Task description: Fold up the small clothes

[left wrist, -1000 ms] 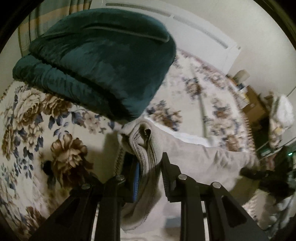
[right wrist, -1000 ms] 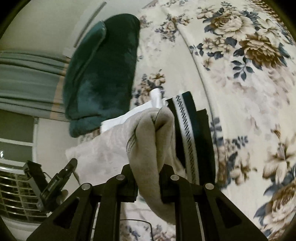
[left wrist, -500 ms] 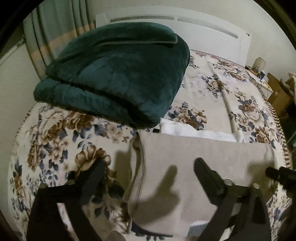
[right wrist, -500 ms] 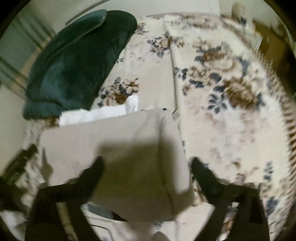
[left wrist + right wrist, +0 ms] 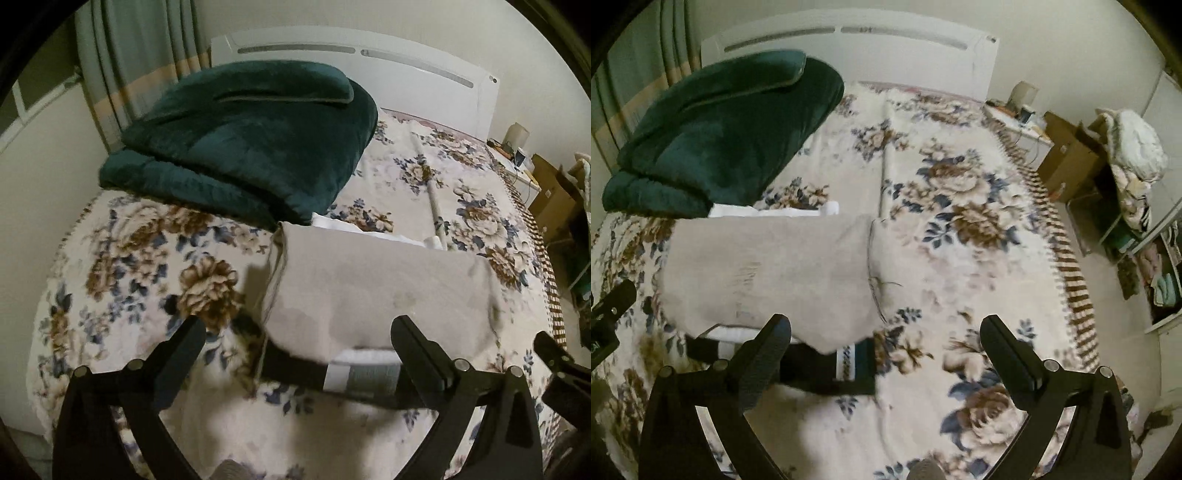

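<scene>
A beige garment (image 5: 373, 291) lies folded flat on the floral bed, on top of a dark garment with a white patterned band (image 5: 354, 376); it also shows in the right wrist view (image 5: 764, 273), with the dark garment (image 5: 846, 363) under its near edge. A white folded cloth (image 5: 354, 227) peeks out behind it. My left gripper (image 5: 295, 343) is open and empty, held above the beige garment's near edge. My right gripper (image 5: 886, 339) is open and empty, above the bed just right of the beige garment's near right corner.
A thick folded dark green blanket (image 5: 243, 144) lies at the head of the bed by the white headboard (image 5: 354, 62). Curtains (image 5: 140, 59) hang at left. Cardboard boxes (image 5: 1071, 158) and a heap of laundry (image 5: 1134, 147) stand right of the bed (image 5: 960, 236).
Both grippers let go of the beige garment, opened wide and pulled back and up. The garment now lies flat on the stack.
</scene>
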Available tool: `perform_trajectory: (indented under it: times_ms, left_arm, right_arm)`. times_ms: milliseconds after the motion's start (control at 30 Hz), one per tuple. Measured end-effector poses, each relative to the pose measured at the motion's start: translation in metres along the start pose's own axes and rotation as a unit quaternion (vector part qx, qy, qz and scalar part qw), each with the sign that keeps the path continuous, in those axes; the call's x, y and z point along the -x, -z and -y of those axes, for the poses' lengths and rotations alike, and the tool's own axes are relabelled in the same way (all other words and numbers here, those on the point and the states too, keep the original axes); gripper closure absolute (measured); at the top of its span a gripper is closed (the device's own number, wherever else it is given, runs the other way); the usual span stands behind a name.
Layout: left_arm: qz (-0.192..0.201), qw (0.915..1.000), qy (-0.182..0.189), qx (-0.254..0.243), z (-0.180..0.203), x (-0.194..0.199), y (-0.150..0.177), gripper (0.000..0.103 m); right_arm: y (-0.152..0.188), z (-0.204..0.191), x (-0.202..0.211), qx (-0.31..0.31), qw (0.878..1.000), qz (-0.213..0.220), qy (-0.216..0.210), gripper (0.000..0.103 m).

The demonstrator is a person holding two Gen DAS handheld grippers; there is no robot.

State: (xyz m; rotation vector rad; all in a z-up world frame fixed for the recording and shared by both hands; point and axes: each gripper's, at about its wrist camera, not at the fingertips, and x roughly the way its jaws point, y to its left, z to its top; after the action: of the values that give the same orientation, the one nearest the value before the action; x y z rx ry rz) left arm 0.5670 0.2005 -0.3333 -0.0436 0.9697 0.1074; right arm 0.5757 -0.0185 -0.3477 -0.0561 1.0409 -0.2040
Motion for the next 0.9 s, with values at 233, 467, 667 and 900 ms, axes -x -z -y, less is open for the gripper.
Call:
perform_trajectory:
  times_ms: [233, 467, 667, 900]
  left_arm:
    - [0.034, 0.9994, 0.006, 0.0, -0.001, 0.099, 0.013, 0.0]
    - [0.064, 0.9979, 0.001, -0.01, -0.003, 0.199, 0.029, 0.0]
    - [0.083, 0.9965, 0.006, -0.01, -0.005, 0.265, 0.046, 0.0]
    - [0.095, 0.9953, 0.019, -0.013, -0.002, 0.325, 0.069, 0.0]
  right_arm:
    - [0.018, 0.017, 0.103, -0.002, 0.999, 0.033, 0.013, 0.0]
    - [0.043, 0.038, 0.224, -0.004, 0.996, 0.084, 0.008, 0.0]
    - [0.071, 0.053, 0.317, 0.001, 0.992, 0.122, 0.013, 0.0]
    - [0.103, 0.068, 0.397, -0.004, 0.989, 0.147, -0.004, 0.0]
